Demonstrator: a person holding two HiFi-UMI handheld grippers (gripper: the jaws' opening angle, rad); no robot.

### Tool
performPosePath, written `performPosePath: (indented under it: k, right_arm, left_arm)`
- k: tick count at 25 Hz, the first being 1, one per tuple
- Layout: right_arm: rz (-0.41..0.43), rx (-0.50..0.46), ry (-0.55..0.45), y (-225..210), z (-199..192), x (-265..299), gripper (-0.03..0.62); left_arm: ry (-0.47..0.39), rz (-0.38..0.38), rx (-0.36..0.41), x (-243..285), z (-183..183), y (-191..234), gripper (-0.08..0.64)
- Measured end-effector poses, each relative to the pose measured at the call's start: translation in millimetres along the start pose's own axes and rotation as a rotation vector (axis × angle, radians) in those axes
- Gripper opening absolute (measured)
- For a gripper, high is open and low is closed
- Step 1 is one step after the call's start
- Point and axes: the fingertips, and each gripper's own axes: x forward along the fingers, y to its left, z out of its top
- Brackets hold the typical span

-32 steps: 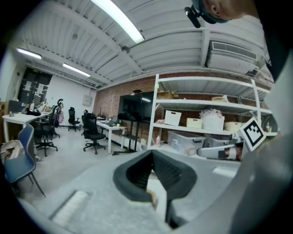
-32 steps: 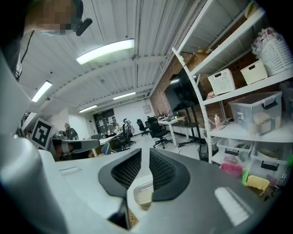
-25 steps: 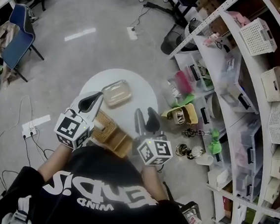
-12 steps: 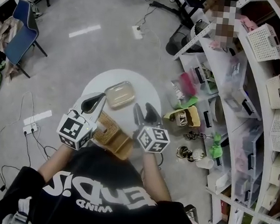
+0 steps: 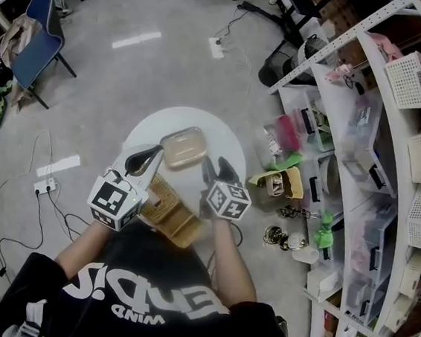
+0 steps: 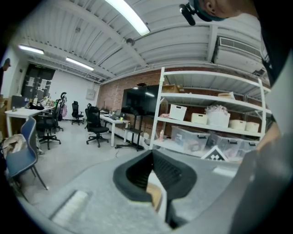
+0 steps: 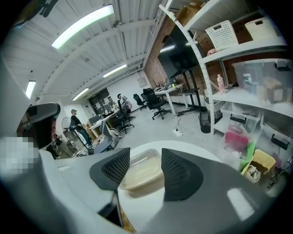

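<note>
Head view first: the left gripper (image 5: pixel 150 155) has its jaws drawn together into one dark point with nothing between them. It hangs over the near left part of the round white surface (image 5: pixel 146 129), just beside the woven basket (image 5: pixel 167 208) at the near edge. The right gripper (image 5: pixel 215 163) has its jaws apart, tips near the right end of the clear container (image 5: pixel 184 137), no contact that I can see. The container lies about mid-surface, its long axis running from left edge to right edge, right end swung a little toward the far edge. Grey floor (image 5: pixel 132 58) all round, a blue chair (image 5: pixel 37 41) off at the left, a shelving rack (image 5: pixel 363 143) at the right.

Left gripper view: the jaws meet at the tips, gripping nothing; only a sliver of white and tan shows in the gap below. Beyond them, the rack (image 6: pixel 206 123), a black screen (image 6: pixel 142 105), office chairs (image 6: pixel 94 130).

Right gripper view: jaws well apart, the container (image 7: pixel 142 172) framed between them, lying crosswise on the surface (image 7: pixel 137 203). A basket corner (image 7: pixel 123 220) shows at the bottom, and a person (image 7: pixel 75 121) stands far off among desks.
</note>
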Motion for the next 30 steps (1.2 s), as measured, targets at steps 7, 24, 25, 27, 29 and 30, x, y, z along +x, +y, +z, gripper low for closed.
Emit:
performPosePath:
  k: [7,24,25,27,29,30]
  right_arm:
    - [-0.017,0.038,0.086,-27,-20,37,0.199]
    - [-0.004,0.17,0.2,-62,-56,95,0.19]
    - [-0.001,0.176,0.202,-62,-56,96,0.187]
    - [0.009,0.194,0.2,-62,-54,96,0.183]
    - [0.024,0.215,0.194,-62,-54,97,0.175]
    - [0.033,0.223,0.192,-62,-54,98,0.172]
  left_arm:
    - [0.026,0.024,-0.015,17,-6,15,0.002]
    - [0.099,0.048,-0.024,32,-30,33,0.002]
    - [0.1,0.048,-0.025,33,-30,33,0.002]
    - [0.104,0.049,-0.026,35,-30,34,0.002]
    - [0.108,0.049,-0.027,37,-32,35,0.002]
    - [0.109,0.049,-0.028,37,-32,35,0.002]
